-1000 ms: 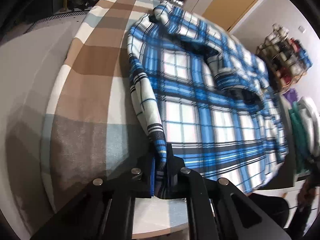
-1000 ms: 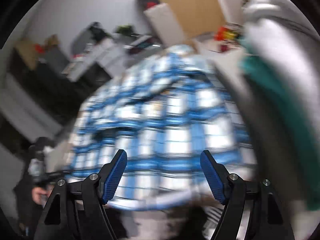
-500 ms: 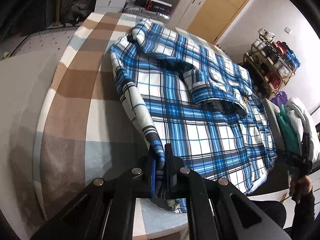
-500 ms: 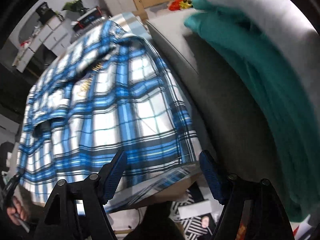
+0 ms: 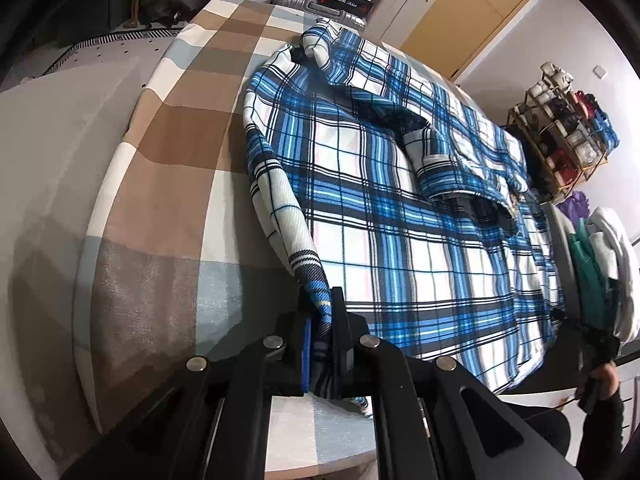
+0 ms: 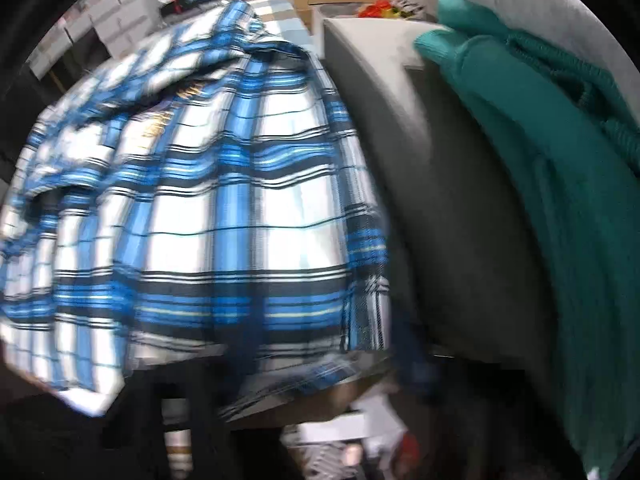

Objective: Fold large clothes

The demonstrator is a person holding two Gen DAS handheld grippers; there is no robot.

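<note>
1. Blue-and-white plaid flannel shirt (image 5: 384, 208) lies spread on brown-and-grey checked tablecloth (image 5: 168, 152).
2. L gripper (image 5: 320, 344) pinches hem corner; keep it tight.
3. R gripper (image 5: 592, 336) closing at opposite corner; hold unclear. Get both layers.
4. Lift both corners level.

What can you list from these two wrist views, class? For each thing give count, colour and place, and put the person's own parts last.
Plaid shirt: one, blue and white, spread on the table.
Tablecloth: one, brown, cream and pale blue checks, under the shirt.
Folded clothes: a pile, teal and grey-white, right of the shirt.
Shelf rack: one, gold frame, by the far wall.
Left gripper: black, blue pads, shut on the shirt's near corner.
Right gripper: jaws closing; blurred in its own view.
Hand: one, dark sleeve, lower right.
</note>
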